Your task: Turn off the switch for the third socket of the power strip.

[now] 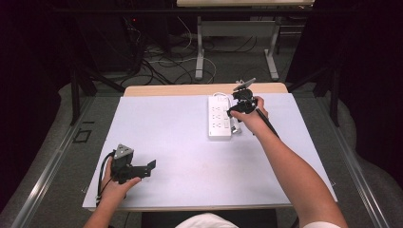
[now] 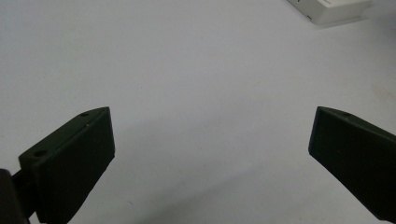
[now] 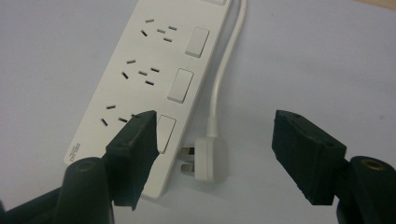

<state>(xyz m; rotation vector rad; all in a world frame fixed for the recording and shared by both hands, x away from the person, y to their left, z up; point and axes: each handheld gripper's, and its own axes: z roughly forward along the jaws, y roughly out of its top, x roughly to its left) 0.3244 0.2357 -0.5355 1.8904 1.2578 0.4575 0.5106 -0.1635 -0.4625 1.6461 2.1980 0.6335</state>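
Plug [image 3: 212,158] lies on the counter [image 1: 166,137] just beside the strip [image 3: 149,79], between the released right gripper [image 3: 215,149] jaws. Left gripper [image 2: 210,154], also released, rests well apart near the counter's front.

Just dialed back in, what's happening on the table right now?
A person works at a table covered with a white sheet. The right hand-held gripper hovers over the white plug lying beside the white power strip, jaws open on either side of the plug and not gripping it. The plug's cord runs along the strip. The left hand-held gripper rests open near the front left, away from the strip.
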